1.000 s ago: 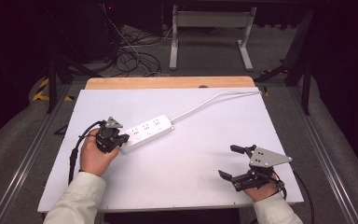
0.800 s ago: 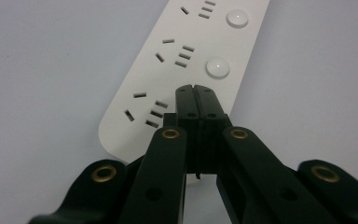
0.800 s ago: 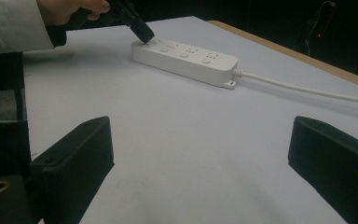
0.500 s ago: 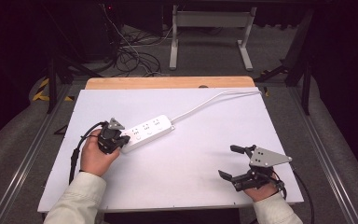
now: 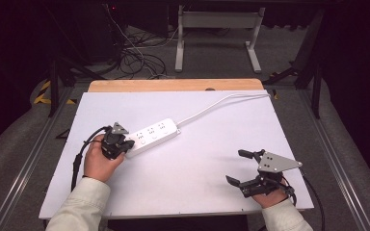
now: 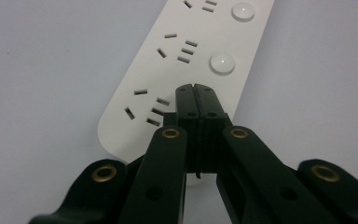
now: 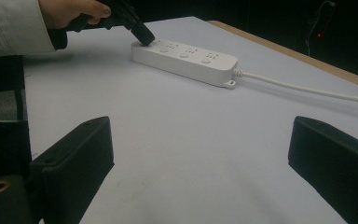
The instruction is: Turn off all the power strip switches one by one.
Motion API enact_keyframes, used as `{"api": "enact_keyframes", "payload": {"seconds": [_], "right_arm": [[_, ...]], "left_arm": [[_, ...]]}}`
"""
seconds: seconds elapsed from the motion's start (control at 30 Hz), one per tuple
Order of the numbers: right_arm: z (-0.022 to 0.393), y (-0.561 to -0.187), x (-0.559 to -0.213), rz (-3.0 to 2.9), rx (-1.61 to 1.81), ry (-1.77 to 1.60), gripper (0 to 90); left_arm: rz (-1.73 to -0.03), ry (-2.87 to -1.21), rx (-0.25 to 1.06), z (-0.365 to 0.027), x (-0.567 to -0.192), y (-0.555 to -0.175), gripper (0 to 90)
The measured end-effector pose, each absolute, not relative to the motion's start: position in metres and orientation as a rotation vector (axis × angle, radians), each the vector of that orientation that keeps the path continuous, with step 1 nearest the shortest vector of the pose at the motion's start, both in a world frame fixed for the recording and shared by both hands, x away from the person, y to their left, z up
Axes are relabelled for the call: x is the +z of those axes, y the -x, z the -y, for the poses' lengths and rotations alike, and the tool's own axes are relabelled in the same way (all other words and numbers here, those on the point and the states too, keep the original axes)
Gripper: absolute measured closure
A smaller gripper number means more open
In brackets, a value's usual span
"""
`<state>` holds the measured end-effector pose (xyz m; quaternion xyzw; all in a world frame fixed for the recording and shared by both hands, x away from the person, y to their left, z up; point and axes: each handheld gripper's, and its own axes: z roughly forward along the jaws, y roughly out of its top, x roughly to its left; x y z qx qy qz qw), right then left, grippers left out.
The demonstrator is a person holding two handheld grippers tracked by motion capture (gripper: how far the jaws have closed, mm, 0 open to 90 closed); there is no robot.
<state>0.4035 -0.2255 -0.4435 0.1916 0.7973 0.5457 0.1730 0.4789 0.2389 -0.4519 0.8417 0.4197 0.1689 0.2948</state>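
A white power strip (image 5: 151,136) with three socket groups and round buttons lies on the white tabletop (image 5: 197,192), left of centre. My left gripper (image 5: 125,143) is shut, with nothing between its jaws. In the left gripper view its closed tips (image 6: 196,88) rest on the near end of the power strip (image 6: 177,51), in line with the two visible round buttons. The right gripper view shows those tips (image 7: 145,38) touching the power strip (image 7: 186,58) from above. My right gripper (image 5: 235,166) stands open near the front right of the table, its jaws (image 7: 200,154) wide apart and empty.
The strip's white cable (image 5: 221,103) runs to the back right and off the table. A wooden edge (image 5: 173,85) borders the far side. Beyond it are loose cables (image 5: 139,57) on the floor and a metal stand (image 5: 217,29).
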Motion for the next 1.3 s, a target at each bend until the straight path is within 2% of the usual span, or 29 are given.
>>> {"api": "enact_keyframes", "payload": {"seconds": [0.3,0.37,1.03,1.3], "right_arm": [[0.225,-0.403,-0.443,-2.262,1.549,-0.540,7.0],[0.225,-0.403,-0.444,-2.264,1.550,-0.540,7.0],[0.224,-0.401,-0.444,-2.267,1.540,-0.536,7.0],[0.224,-0.401,-0.444,-2.267,1.540,-0.535,7.0]], "left_arm": [[-1.128,-2.228,0.445,-0.239,-0.453,-0.478,90.0],[-1.120,-2.249,0.498,-0.235,-0.452,-0.476,90.0],[-1.151,-2.223,0.461,-0.237,-0.455,-0.476,90.0],[-1.161,-2.239,0.557,-0.229,-0.449,-0.472,90.0]]}}
